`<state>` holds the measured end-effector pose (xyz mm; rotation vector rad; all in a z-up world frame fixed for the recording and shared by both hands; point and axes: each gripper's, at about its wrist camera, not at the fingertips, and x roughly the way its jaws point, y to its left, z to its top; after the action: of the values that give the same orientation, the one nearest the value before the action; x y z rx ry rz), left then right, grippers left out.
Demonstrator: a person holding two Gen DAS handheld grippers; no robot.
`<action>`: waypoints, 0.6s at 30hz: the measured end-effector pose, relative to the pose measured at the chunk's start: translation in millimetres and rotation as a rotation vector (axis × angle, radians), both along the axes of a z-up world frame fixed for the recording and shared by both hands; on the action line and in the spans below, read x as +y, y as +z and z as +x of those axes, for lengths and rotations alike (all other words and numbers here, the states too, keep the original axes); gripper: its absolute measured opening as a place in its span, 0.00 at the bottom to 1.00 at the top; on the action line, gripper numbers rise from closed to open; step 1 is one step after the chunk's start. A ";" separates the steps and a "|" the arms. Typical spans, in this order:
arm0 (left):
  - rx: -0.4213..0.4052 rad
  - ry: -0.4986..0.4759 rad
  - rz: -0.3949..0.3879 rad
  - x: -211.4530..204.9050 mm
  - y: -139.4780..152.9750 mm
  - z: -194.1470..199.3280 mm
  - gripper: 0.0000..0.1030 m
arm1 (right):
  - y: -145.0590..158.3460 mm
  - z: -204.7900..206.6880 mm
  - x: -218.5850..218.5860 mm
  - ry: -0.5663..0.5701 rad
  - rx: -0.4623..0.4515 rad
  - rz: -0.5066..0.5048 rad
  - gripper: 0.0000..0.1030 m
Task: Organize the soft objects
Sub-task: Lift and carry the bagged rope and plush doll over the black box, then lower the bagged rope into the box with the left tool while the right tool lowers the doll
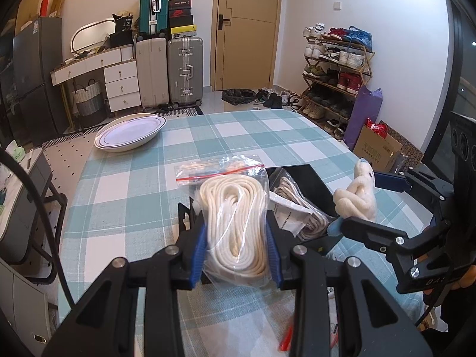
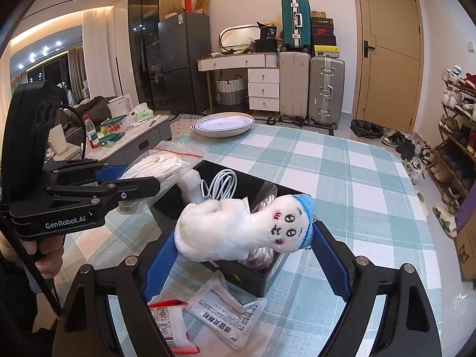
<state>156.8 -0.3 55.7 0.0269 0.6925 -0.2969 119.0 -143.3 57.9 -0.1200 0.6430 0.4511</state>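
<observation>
Left claw (image 1: 236, 238) clamped on bagged rope (image 1: 235, 223); right claw (image 2: 247, 255) gripping plush toy (image 2: 238, 226) above black box (image 2: 253, 276).

box (image 2: 238, 279) on table (image 1: 238, 136) | cable (image 2: 223, 186) in box | plate (image 1: 131, 135) 11 o'clock, far edge | packets (image 2: 226, 318) 6 o'clock of box

This is somebody's home, a lived-in entry and living area. A table with a checked blue-and-white cloth (image 1: 226, 136) stands in the middle. A beige door (image 1: 248, 26) has a loaded shoe rack (image 1: 337, 68) beside it, with loose shoes on the floor. Suitcases (image 1: 169, 71) stack against the wall by a white drawer unit (image 1: 122, 84). A dark fridge (image 2: 178, 62) and what looks like a kettle (image 2: 120, 107) stand farther off.
</observation>
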 end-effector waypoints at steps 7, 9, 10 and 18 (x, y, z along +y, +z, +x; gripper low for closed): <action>0.002 -0.013 0.019 -6.3 -10.2 19.6 0.33 | -8.4 17.9 7.9 0.002 0.011 -0.028 0.85; 0.000 -0.013 0.027 -8.1 -13.2 23.9 0.33 | -11.8 23.2 10.3 -0.004 0.006 -0.052 0.85; -0.001 -0.013 0.030 -8.7 -14.7 25.5 0.33 | -13.4 25.3 11.5 -0.003 0.003 -0.061 0.85; -0.028 -0.017 0.059 -10.8 -21.1 32.4 0.33 | -26.0 41.4 21.1 0.012 0.017 -0.107 0.85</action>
<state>189.2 -11.1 34.6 0.0927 0.6738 -0.2917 160.3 -122.2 32.0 -0.2222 0.6833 0.4291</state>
